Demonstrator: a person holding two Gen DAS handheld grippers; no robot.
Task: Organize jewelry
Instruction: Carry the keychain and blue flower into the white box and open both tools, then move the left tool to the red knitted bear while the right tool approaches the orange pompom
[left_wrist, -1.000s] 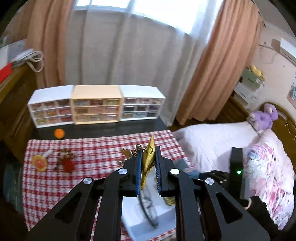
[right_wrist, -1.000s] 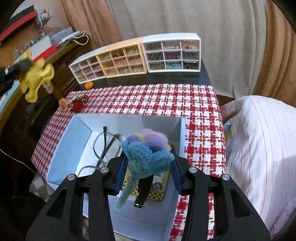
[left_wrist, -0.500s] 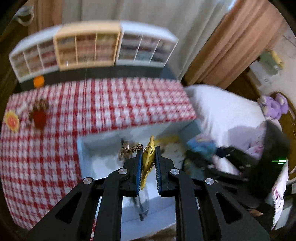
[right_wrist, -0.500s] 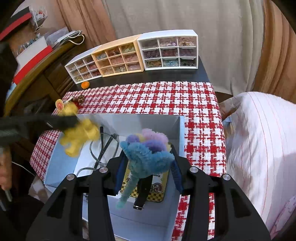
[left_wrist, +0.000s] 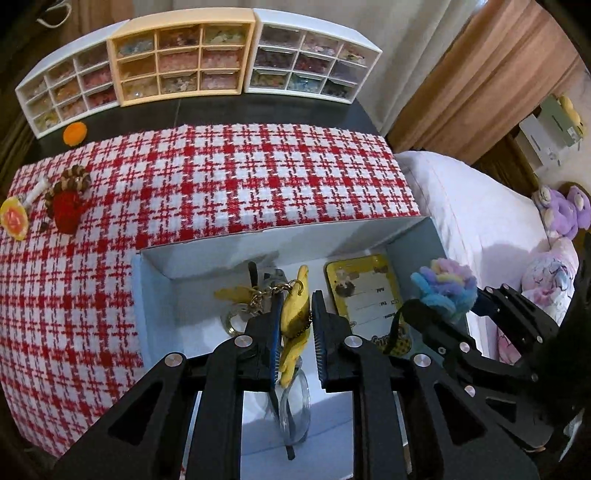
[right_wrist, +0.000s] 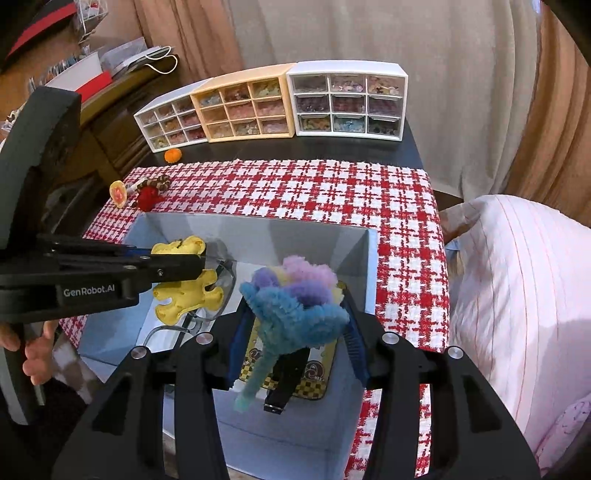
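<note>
Jewelry pieces sit in both grippers above the open white box (right_wrist: 258, 229) on the red-checked cloth (left_wrist: 258, 177).

Left gripper (left_wrist: 295, 314): jaws opening, with the yellow charm (left_wrist: 295, 317) on a gold chain (left_wrist: 269, 293) between them. The blue pad on the left lies against the charm; a thin gap shows at the right pad. In the right wrist view the charm (right_wrist: 184, 291) hangs over the box's 9 o'clock half, above a pair of clear glasses (right_wrist: 214, 302) on the box floor.

Right gripper (right_wrist: 291, 321): jaws opening, and the fuzzy pipe-cleaner flower (right_wrist: 295, 295) (blue, purple, pink, yellow) fills the space between the pads, stem trailing down toward 7 o'clock. It hovers over a yellow tin (right_wrist: 321, 365) lying flat in the box's 3 o'clock half. A black strap piece (right_wrist: 280, 395) lies on the tin.

Outside the box, on the cloth at 10 o'clock: a red pom-pom piece with brown beads (left_wrist: 68, 206) and a round yellow-orange disc (left_wrist: 13, 219) just beside it. An orange ball (left_wrist: 74, 133) rests on the dark table at 11 o'clock, near three nine-drawer organizers (left_wrist: 184, 62) in a row at 12 o'clock, white, peach, white.

A person's fingers (right_wrist: 33, 354) wrap the left gripper's handle at 8 o'clock in the right wrist view.
</note>
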